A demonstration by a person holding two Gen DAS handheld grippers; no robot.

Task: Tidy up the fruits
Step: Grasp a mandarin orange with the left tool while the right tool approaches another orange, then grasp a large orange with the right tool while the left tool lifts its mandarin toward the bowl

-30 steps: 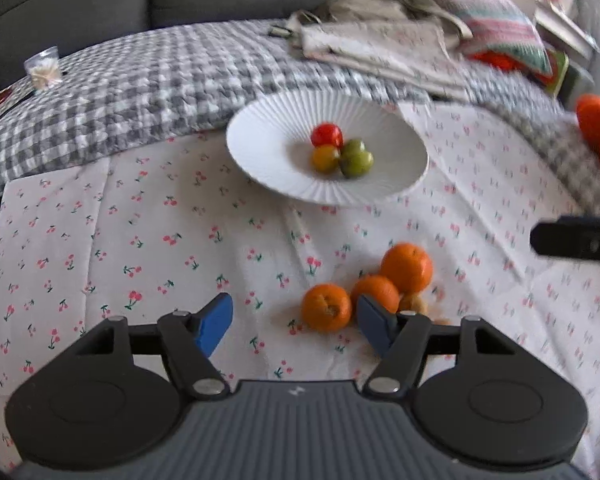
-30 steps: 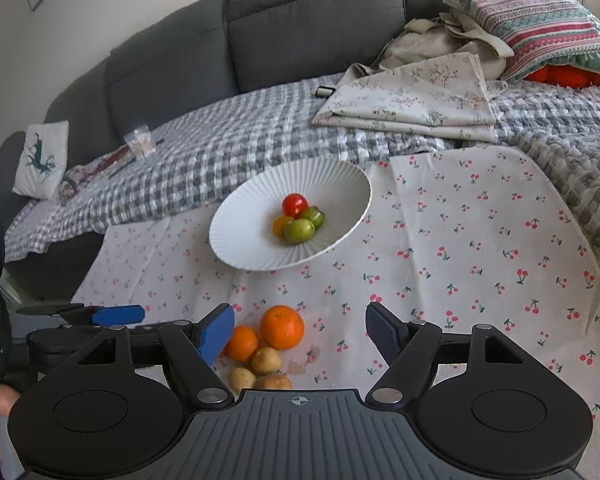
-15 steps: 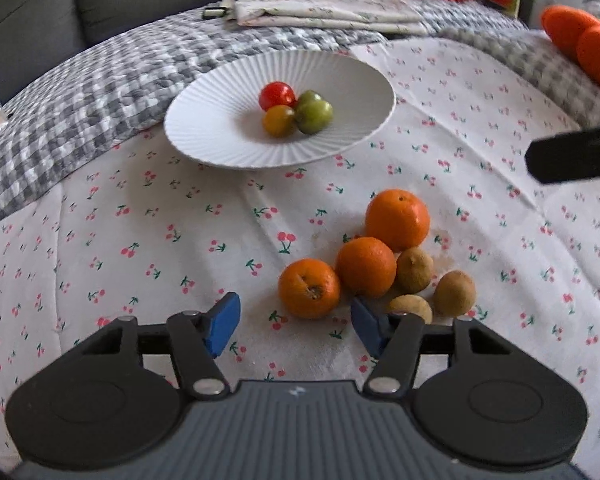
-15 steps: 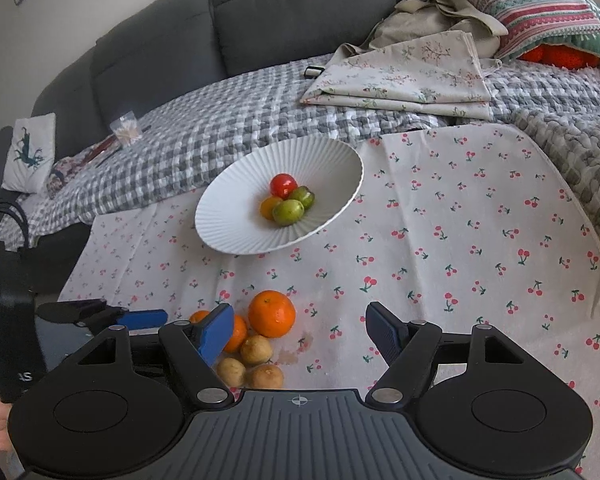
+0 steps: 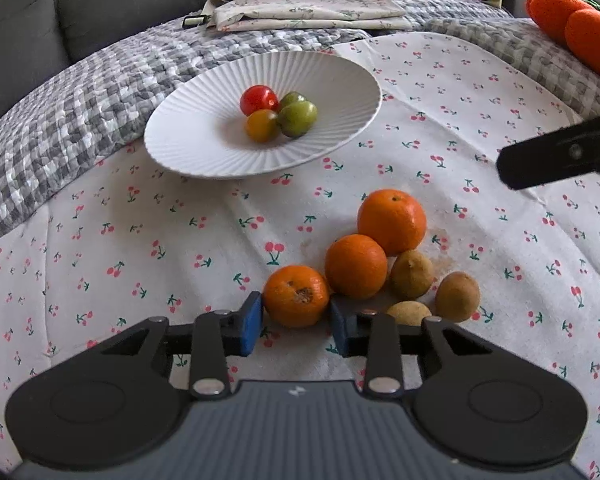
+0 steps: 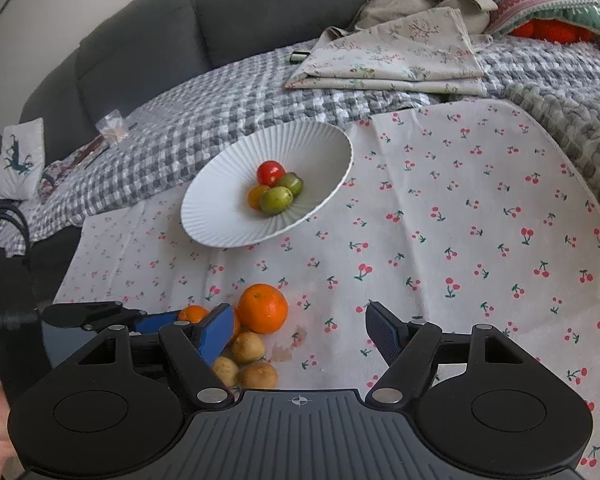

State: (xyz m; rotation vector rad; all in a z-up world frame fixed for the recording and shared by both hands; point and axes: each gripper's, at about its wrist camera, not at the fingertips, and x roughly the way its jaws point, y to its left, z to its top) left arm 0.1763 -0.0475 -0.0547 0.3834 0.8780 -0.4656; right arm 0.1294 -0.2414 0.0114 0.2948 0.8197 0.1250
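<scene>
Oranges lay clustered on the cherry-print cloth; the left claw [image 5: 296,322] straddled the nearest orange [image 5: 297,295], pads almost touching it, not yet clamped. Closing could nudge its neighbour [image 5: 356,266] (touching it) rolling. The right claw [image 6: 300,330] hung wide, empty.

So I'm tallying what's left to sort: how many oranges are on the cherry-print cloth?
3. The nearest orange sits between the left hand-held gripper fingers, the middle orange beside it, the largest orange behind. None looks hidden.
</scene>
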